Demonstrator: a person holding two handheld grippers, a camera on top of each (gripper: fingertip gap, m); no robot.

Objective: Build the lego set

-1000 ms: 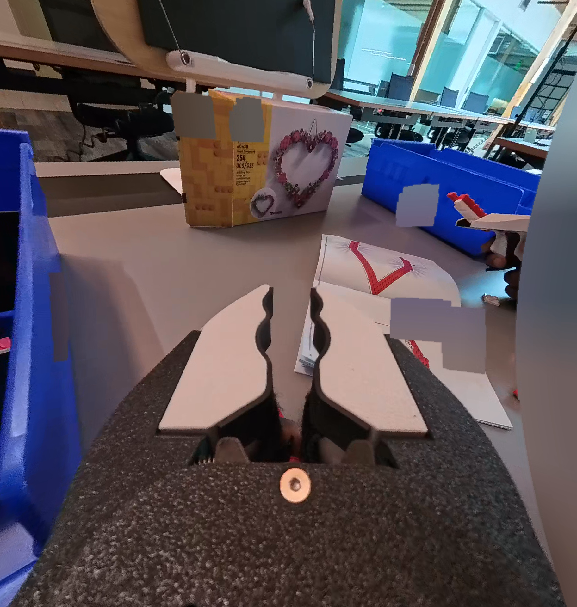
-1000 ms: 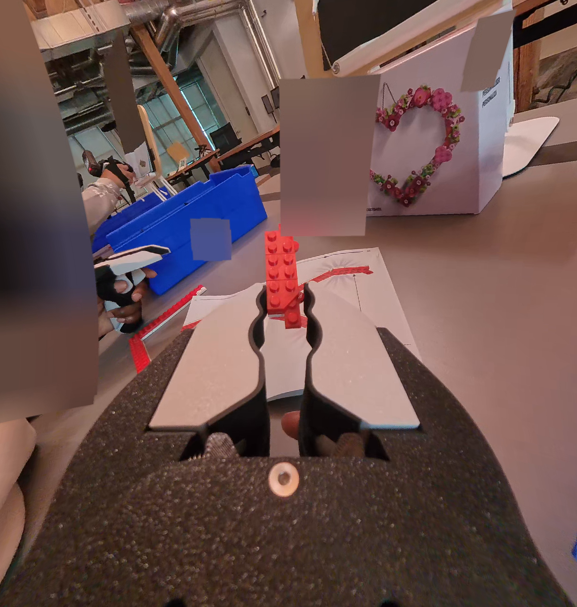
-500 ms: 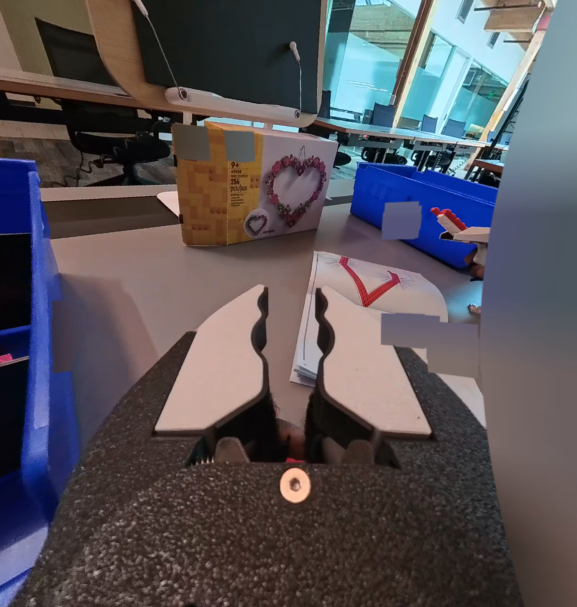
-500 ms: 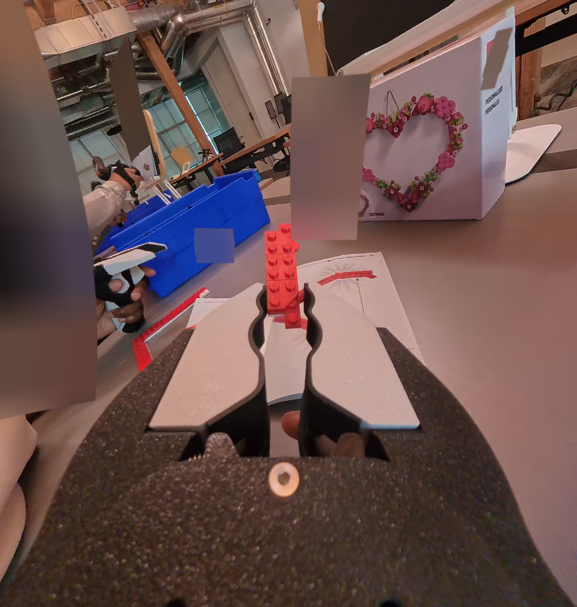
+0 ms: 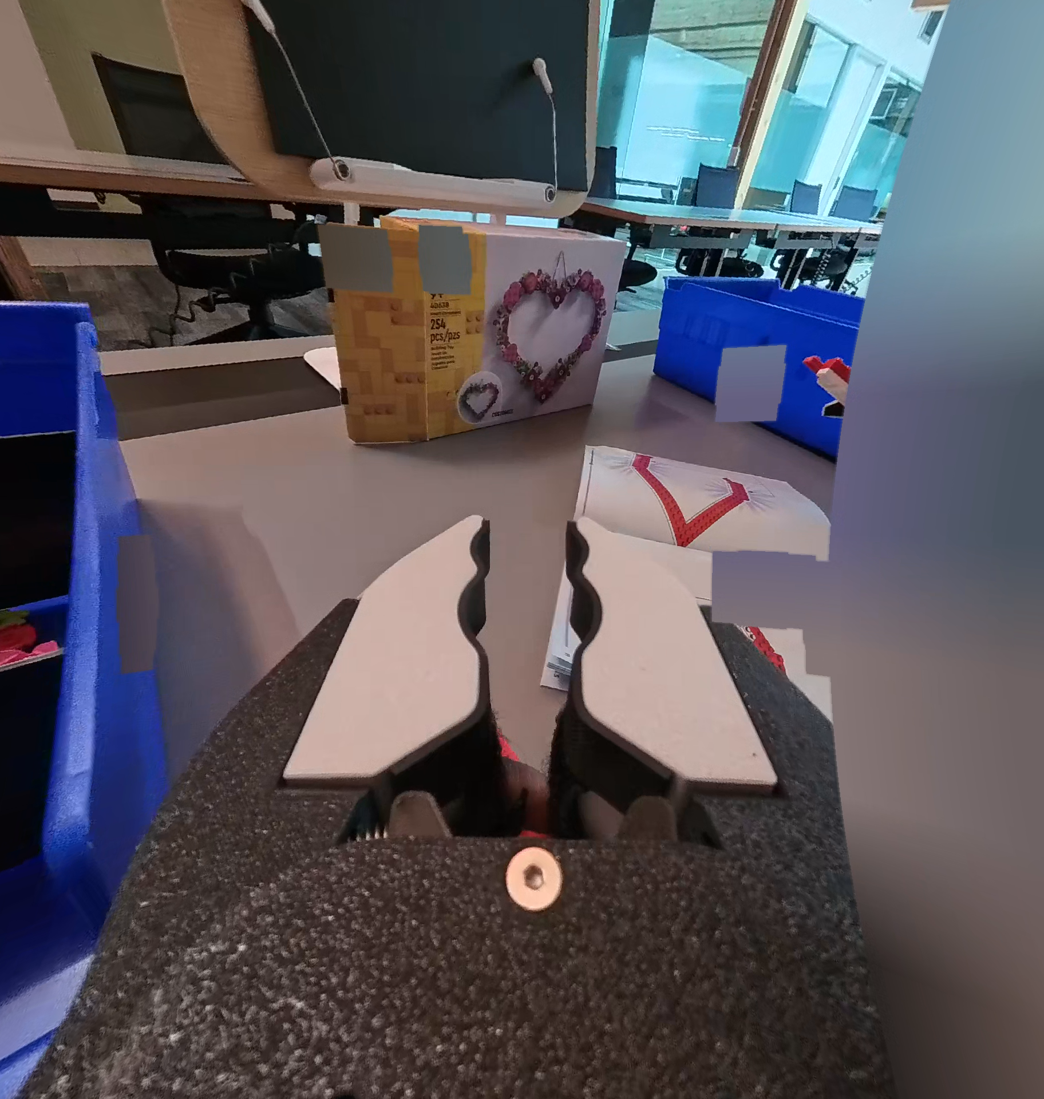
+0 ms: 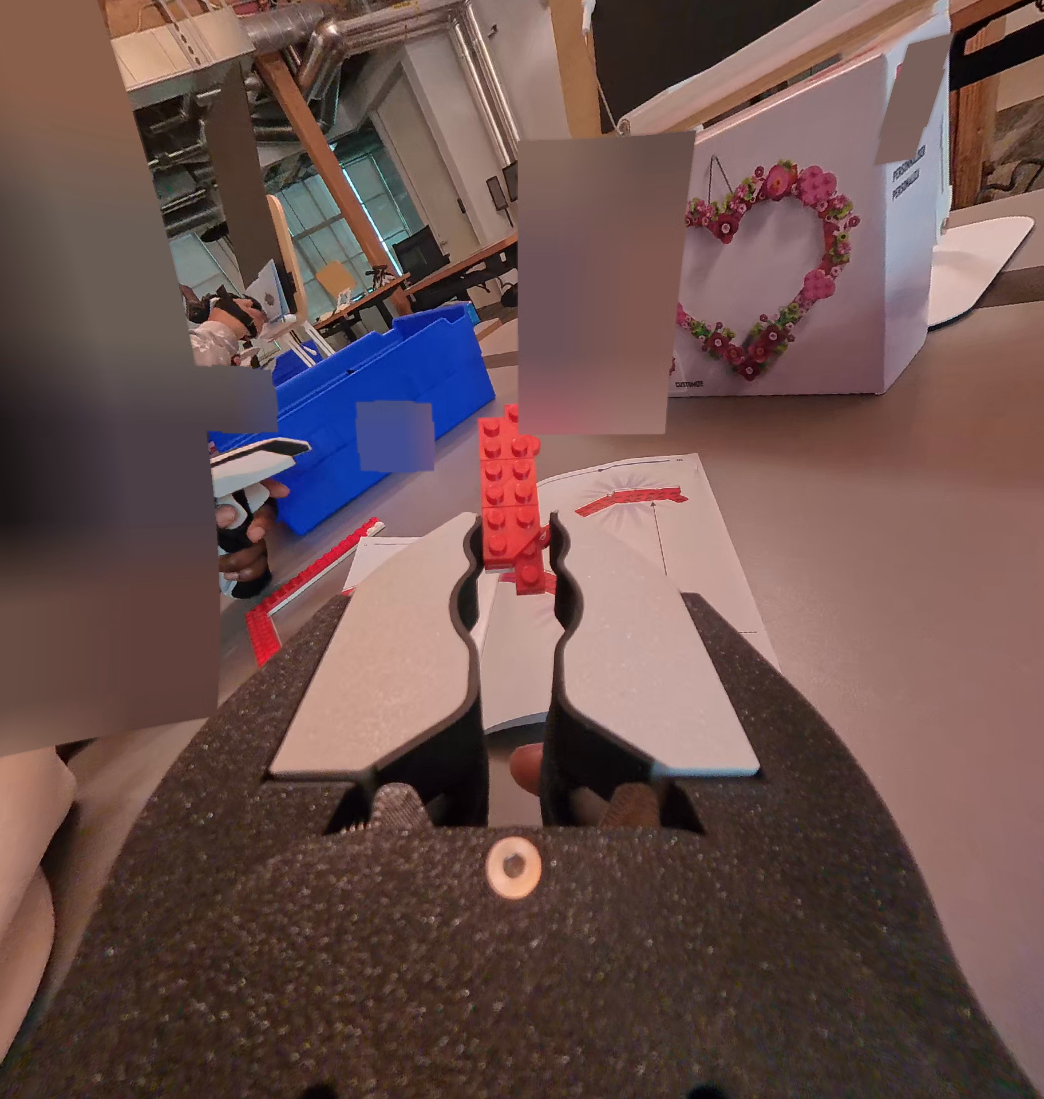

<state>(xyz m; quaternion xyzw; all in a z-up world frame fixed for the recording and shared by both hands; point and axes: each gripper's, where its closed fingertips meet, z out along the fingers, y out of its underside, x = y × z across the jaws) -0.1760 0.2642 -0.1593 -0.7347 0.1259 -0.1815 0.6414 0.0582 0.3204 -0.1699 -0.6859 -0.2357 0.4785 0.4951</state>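
— Across the grey table (image 5: pixel 341 493), what do you log?

— Me: set box (image 5: pixel 478 333) upright at the back, blue bin (image 6: pixel 383 392) beside it, instruction booklet (image 6: pixel 644 535) lying flat nearer.

— Grippers?

— My left gripper (image 5: pixel 527 535): jaws apart, nothing between them. My right gripper (image 6: pixel 510 529): pinching the red brick strip (image 6: pixel 508 493) at its lower end, strip upright above the booklet.
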